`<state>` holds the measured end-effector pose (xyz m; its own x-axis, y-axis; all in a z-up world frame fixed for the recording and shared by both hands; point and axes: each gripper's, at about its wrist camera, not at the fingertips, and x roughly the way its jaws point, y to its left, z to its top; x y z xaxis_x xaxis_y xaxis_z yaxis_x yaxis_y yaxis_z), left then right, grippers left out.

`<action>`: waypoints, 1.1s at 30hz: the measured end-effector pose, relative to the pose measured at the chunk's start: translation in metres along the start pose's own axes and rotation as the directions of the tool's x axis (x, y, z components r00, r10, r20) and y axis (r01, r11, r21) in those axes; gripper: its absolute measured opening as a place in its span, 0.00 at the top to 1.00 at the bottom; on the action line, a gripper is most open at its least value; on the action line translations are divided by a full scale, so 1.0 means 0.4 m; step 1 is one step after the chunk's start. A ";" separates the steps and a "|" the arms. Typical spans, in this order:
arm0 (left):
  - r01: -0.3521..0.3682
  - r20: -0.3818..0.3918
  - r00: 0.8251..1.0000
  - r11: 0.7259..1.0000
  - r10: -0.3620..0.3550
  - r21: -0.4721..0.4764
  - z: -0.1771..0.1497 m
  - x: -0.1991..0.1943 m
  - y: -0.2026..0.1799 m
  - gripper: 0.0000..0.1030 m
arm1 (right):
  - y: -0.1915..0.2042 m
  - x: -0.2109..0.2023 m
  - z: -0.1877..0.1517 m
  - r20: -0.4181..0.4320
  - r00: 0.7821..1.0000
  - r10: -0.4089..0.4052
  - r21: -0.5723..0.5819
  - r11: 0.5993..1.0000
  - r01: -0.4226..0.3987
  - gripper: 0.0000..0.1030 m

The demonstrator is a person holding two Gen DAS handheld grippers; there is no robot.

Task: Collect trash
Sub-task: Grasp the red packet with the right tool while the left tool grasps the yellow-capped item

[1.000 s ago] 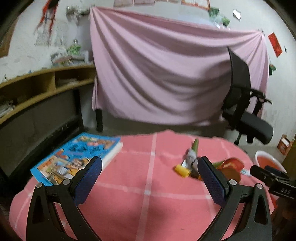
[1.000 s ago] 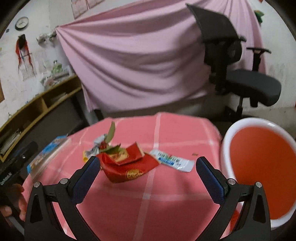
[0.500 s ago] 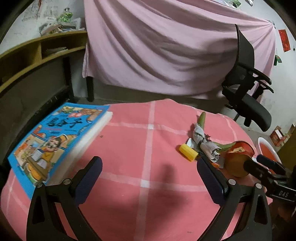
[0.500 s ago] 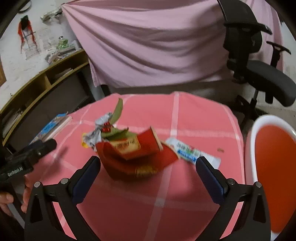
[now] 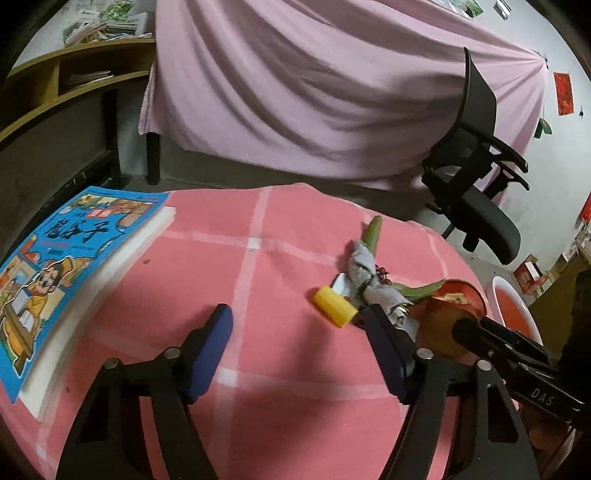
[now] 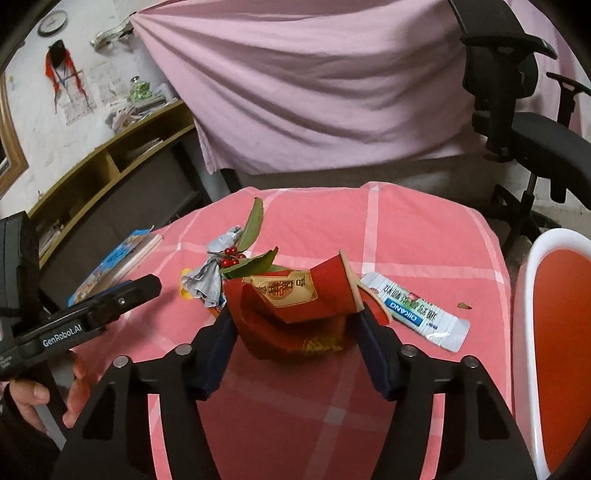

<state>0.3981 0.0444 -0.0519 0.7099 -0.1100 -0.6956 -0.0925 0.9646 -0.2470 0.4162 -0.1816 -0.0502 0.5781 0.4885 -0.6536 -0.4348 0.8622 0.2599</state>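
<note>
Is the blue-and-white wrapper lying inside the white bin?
No. In the right wrist view the blue-and-white wrapper lies flat on the pink tablecloth, beside the white bin.

A pink sheet [image 6: 325,92] hung in folds across the back of the room, covering most of the rear wall. A black office chair [image 5: 476,192] with armrests stood to the right, before the sheet. A wooden shelf unit [image 6: 110,162] with open compartments ran along the left wall, holding papers. The white wall [image 6: 33,74] above it carried a round clock [image 6: 51,23], a red hanging ornament and pinned sheets. Lighting was dim.
</note>
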 end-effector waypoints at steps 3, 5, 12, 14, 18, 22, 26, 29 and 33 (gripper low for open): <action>0.006 -0.010 1.000 1.000 -0.006 0.012 0.007 0.016 -0.021 0.48 | -0.004 -0.005 -0.002 0.008 1.000 -0.007 0.021 1.000 0.007 0.45; 0.012 -0.019 1.000 1.000 -0.012 0.020 0.012 0.030 -0.036 0.52 | -0.008 -0.005 -0.004 0.007 1.000 0.001 0.037 0.999 -0.001 0.45; -0.015 -0.058 0.998 0.998 0.018 0.054 0.012 0.068 -0.057 0.64 | -0.012 -0.003 -0.007 0.001 1.000 0.012 0.057 0.998 -0.012 0.45; -0.024 -0.061 0.998 0.999 0.026 0.040 0.009 0.071 -0.052 0.75 | -0.011 -0.004 -0.008 0.002 1.000 0.011 0.057 0.998 -0.011 0.45; -0.008 -0.060 0.998 1.000 0.009 0.009 0.004 0.068 -0.034 0.84 | -0.013 -0.006 -0.009 0.006 1.000 0.020 0.066 0.998 -0.020 0.45; 0.005 -0.057 0.998 1.000 -0.005 0.000 0.001 0.061 -0.027 0.86 | -0.015 -0.011 -0.012 0.011 0.999 0.041 0.066 0.997 -0.042 0.53; 0.024 -0.047 0.999 1.000 -0.024 -0.005 -0.006 0.045 -0.023 0.86 | -0.010 -0.013 -0.014 0.012 0.999 0.044 0.059 0.997 -0.045 0.57; 0.069 -0.027 0.997 0.998 -0.069 0.007 -0.013 0.025 -0.031 0.86 | -0.012 -0.015 -0.014 0.015 0.999 0.049 0.060 0.997 -0.050 0.58; 0.085 0.004 0.996 0.996 -0.085 0.024 -0.015 0.005 -0.039 0.86 | -0.011 -0.024 -0.019 0.031 0.998 0.061 0.057 0.996 -0.063 0.60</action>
<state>0.3968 0.0279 -0.0533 0.7178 -0.1905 -0.6697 -0.0154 0.9573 -0.2888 0.4073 -0.1911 -0.0504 0.5715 0.5441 -0.6143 -0.4301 0.8361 0.3405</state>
